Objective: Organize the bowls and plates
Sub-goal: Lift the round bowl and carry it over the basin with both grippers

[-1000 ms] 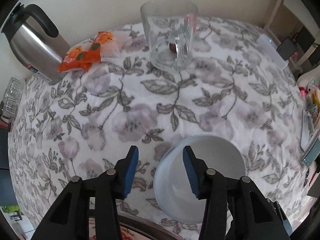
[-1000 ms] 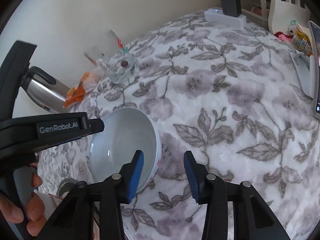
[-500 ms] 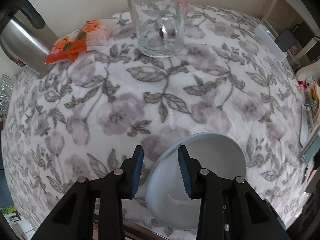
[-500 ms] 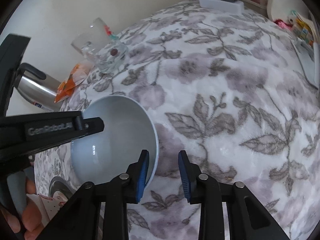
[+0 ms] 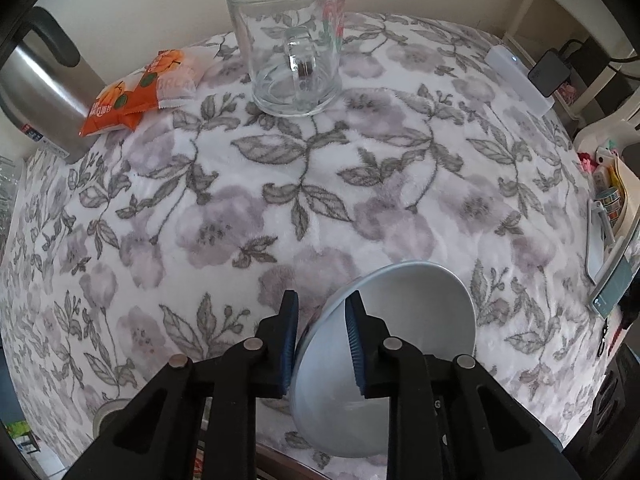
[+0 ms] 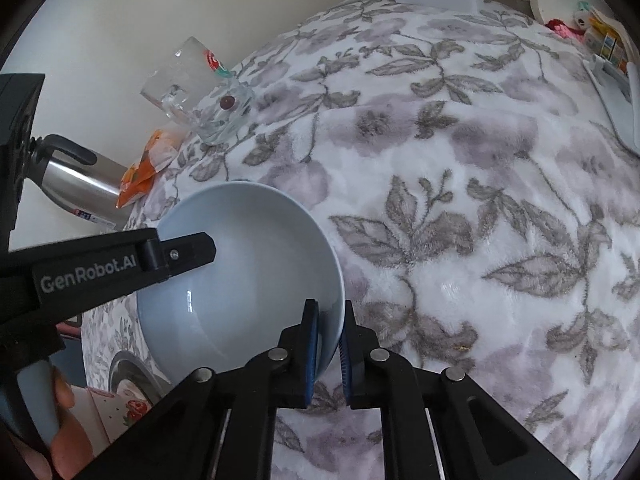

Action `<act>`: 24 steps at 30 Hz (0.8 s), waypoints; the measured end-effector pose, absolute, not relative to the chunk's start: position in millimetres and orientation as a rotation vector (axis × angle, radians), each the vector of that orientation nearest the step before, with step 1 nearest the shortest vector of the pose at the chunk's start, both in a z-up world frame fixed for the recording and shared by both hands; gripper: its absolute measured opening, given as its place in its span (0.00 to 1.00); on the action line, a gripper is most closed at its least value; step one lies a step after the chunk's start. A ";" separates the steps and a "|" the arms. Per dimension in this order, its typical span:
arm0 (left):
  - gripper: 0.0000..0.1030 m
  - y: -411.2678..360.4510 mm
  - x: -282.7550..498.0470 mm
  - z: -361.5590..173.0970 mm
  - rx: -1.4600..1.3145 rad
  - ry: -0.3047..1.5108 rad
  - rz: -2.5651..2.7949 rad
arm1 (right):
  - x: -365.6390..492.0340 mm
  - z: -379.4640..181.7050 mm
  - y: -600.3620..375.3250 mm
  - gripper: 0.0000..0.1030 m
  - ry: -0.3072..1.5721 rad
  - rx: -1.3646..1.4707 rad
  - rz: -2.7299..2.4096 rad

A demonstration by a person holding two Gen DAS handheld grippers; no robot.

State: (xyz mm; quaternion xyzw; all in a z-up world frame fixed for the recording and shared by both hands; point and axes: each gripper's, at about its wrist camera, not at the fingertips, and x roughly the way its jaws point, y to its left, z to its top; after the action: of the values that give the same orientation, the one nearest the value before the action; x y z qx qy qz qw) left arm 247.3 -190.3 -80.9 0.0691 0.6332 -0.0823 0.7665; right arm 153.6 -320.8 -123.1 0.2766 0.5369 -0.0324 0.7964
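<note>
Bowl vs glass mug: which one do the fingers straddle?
The pale blue bowl: both grippers' fingers straddle its rim, left gripper, right gripper. The clear glass mug stands apart, near the wall.

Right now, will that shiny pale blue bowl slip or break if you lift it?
The glossy pale blue bowl looks glazed, so probably slippery; the right gripper and left gripper each pinch its thin rim. It seems ceramic, likely stiff and breakable, though the fluffy floral tablecloth might cushion a fall.

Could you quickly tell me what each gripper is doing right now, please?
Left gripper: closed on the rim of the bowl.
Right gripper: closed on the opposite rim of the same bowl.
</note>
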 end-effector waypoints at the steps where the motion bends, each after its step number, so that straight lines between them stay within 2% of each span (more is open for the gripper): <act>1: 0.24 -187.4 243.9 -78.5 0.138 1.375 -0.183 | 152.6 -121.8 -320.9 0.10 1.153 0.588 -0.072; 8: 0.24 -184.8 227.6 -67.2 0.084 1.353 -0.221 | 143.5 -97.9 -323.9 0.10 1.109 0.537 -0.108; 24: 0.24 -133.1 190.9 10.1 -0.142 1.137 -0.273 | 112.1 -21.5 -292.8 0.11 0.955 0.415 -0.062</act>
State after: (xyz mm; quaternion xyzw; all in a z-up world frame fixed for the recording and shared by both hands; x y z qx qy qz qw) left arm 190.9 -133.1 10.1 -0.0671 0.5363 -0.1288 0.8314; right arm 112.1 -292.8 -21.5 0.1982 0.4563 -0.0295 0.8670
